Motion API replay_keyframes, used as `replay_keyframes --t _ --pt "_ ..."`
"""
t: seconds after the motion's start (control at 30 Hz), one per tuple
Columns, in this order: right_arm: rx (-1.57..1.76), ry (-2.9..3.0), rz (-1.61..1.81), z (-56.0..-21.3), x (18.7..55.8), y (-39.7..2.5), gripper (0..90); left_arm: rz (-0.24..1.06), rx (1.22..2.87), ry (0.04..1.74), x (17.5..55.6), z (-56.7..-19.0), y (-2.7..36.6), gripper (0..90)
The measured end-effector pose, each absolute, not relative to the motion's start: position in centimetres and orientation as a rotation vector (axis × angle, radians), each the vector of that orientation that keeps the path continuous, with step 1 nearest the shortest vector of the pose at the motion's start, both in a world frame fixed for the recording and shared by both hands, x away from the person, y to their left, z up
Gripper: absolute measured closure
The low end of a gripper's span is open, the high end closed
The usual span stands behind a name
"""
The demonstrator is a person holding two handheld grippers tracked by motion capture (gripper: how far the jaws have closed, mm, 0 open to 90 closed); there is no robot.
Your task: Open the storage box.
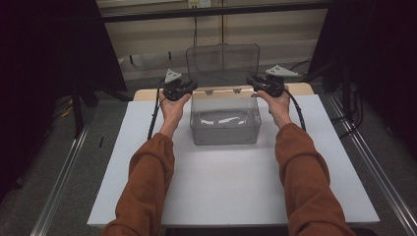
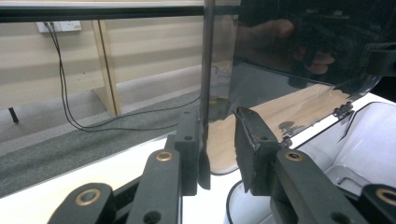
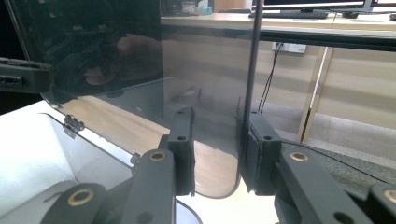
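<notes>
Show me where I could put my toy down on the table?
The bare white table in front of the clear box, between the two sleeves, is free. It is crowded behind, where the left gripper and right gripper flank the raised lid.

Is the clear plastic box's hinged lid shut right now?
No, the smoky transparent lid stands upright behind the clear plastic box, whose top is open.

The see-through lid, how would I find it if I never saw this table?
Look at the white table, then the clear plastic box near its far edge. The lid stands upright behind the box, hinged along its back rim, between the left gripper and right gripper. It is a smoky, see-through panel with rounded corners.
</notes>
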State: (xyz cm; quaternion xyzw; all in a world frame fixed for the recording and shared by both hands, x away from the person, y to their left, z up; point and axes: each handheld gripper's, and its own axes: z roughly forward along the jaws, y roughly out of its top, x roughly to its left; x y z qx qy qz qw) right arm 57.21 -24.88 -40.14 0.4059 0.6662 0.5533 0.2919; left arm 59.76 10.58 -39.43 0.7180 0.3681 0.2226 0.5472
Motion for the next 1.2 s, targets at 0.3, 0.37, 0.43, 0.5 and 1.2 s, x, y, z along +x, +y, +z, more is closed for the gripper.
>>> replay_keyframes --t 0.3,0.37,0.43,0.5,1.2 --pt "1.153 1.772 1.486 -40.0 57.7 -24.8 68.9 0.482 1.682 0.926 60.2 -39.5 10.6 72.3" --pt "1.178 1.776 1.484 -39.9 57.9 -24.8 68.6 0.48 1.698 0.933 60.3 -39.4 10.5 72.3" --pt "1.198 1.781 1.486 -39.9 58.0 -24.8 68.6 0.486 1.7 0.947 60.4 -39.4 10.3 71.9" --pt "1.212 1.783 1.489 -39.9 58.2 -24.8 68.6 0.476 1.712 0.953 60.6 -39.4 10.4 71.9" --pt "1.386 1.758 1.528 -40.1 59.3 -24.8 66.1 0.414 1.742 1.021 61.8 -39.5 9.9 66.1"
